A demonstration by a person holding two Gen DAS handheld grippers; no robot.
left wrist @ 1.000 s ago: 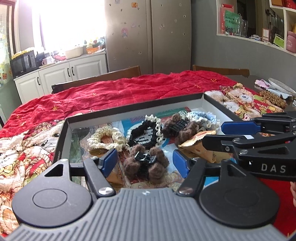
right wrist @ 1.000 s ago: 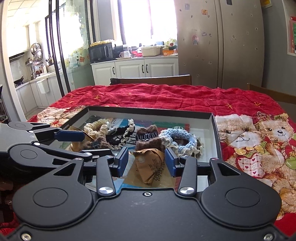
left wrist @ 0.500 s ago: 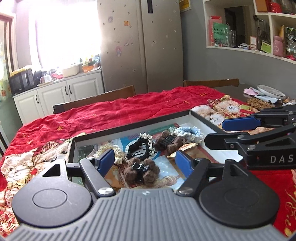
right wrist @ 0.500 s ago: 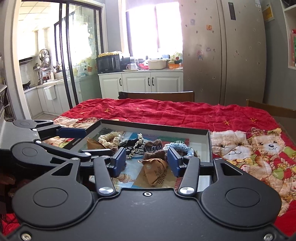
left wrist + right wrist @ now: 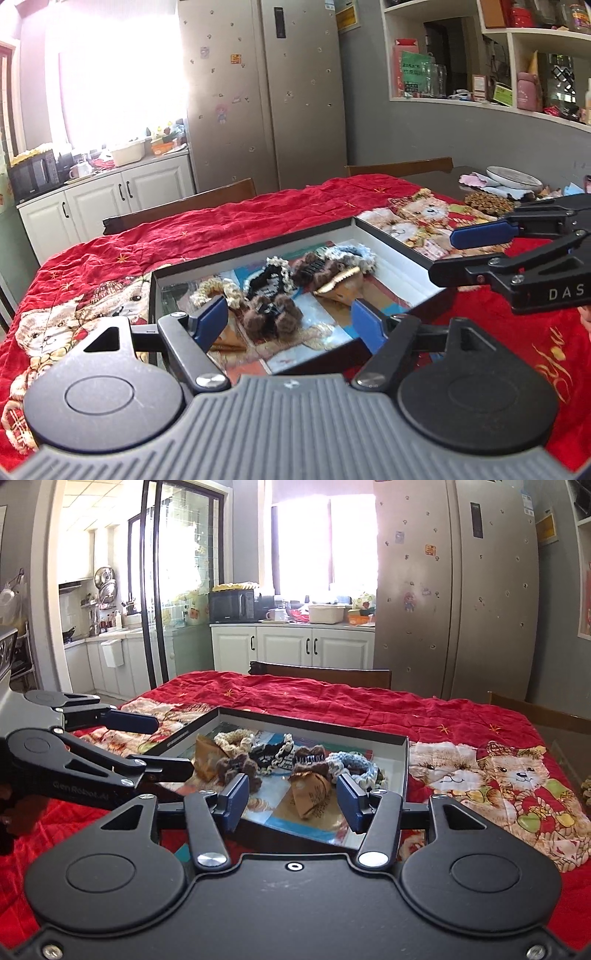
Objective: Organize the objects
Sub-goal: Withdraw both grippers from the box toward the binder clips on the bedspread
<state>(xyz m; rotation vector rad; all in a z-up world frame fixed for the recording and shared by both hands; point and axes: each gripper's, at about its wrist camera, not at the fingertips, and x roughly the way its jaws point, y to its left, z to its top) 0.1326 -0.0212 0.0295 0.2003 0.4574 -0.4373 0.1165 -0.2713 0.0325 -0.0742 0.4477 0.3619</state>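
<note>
A shallow black tray (image 5: 255, 249) (image 5: 402, 771) lies on the red cloth. It holds a brown furry hair clip (image 5: 269, 314) (image 5: 236, 764), a second brown clip (image 5: 314, 266) (image 5: 310, 760), a black-and-cream scrunchie (image 5: 269, 277) (image 5: 273, 755), a cream scrunchie (image 5: 214, 290) (image 5: 232, 740), a blue-white scrunchie (image 5: 354, 254) (image 5: 354, 762) and a brown paper packet (image 5: 341, 282) (image 5: 310, 794). My left gripper (image 5: 288, 321) is open and empty, above the tray's near edge. My right gripper (image 5: 291, 799) is open and empty, also short of the tray. Each gripper shows in the other's view.
The table carries a red bear-print cloth (image 5: 480, 771). Plates and small items (image 5: 509, 181) sit at the far right end. Wooden chair backs (image 5: 321, 672) stand behind the table. A fridge (image 5: 266, 96) and white cabinets (image 5: 295, 646) are beyond.
Both grippers have risen and pulled back from the tray, which now looks smaller and farther. Both stay open and empty. The objects in the tray have not moved.
</note>
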